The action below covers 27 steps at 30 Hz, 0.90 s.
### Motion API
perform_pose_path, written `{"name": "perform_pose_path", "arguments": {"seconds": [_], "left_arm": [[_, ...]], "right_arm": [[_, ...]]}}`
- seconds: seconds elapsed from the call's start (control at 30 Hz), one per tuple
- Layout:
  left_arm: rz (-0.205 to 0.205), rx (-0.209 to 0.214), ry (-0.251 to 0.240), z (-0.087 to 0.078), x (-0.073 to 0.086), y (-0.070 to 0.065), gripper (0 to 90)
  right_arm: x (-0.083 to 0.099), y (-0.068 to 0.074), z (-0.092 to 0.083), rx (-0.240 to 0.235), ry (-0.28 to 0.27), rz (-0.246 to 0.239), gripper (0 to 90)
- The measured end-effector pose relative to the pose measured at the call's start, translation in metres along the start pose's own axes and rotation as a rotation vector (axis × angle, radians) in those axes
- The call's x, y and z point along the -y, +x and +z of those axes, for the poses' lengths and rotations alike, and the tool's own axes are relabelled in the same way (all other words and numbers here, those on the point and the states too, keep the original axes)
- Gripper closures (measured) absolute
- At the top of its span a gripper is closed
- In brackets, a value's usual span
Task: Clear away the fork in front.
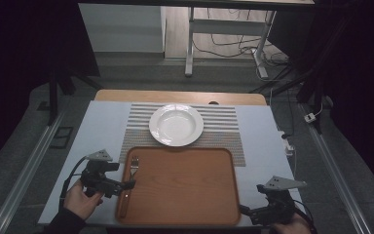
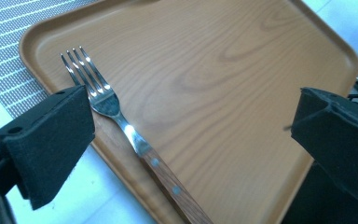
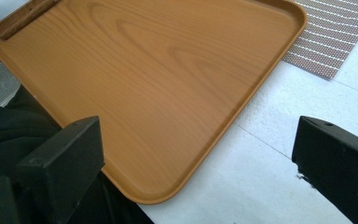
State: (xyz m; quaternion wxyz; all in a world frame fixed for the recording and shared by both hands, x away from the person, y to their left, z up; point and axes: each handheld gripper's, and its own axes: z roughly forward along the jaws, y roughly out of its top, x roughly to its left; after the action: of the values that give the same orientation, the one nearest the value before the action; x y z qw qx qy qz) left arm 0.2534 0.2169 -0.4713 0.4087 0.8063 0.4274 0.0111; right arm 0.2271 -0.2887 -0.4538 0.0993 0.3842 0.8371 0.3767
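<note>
Lying flat along the left edge of the tray point(image 1: 185, 195), the fork point(image 2: 121, 121) is sitting between and just ahead of your left gripper point(image 2: 191, 140), whose jaws are standing wide open, touching nothing (steel prongs pointing away, handle wooden with two rivets). Your right gripper point(image 3: 200, 158) is gaping too.

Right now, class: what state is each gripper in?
Left gripper: open, holding nothing; fork lies on the tray.
Right gripper: open, holding nothing.
</note>
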Motion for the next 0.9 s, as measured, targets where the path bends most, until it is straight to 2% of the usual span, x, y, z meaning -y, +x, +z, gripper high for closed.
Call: {"name": "perform_pose_path", "arguments": {"seconds": [0.5,0.9], "left_arm": [[-0.015,-0.003,-0.037,-0.024,0.025,-0.003,0.0],[-0.059,-0.02,-0.069,-0.046,0.047,0.003,0.0]], "right_arm": [[0.0,0.0,0.0,-0.002,0.001,0.004,2.2],[0.0,0.0,0.0,0.0,0.005,0.005,2.2]]}}
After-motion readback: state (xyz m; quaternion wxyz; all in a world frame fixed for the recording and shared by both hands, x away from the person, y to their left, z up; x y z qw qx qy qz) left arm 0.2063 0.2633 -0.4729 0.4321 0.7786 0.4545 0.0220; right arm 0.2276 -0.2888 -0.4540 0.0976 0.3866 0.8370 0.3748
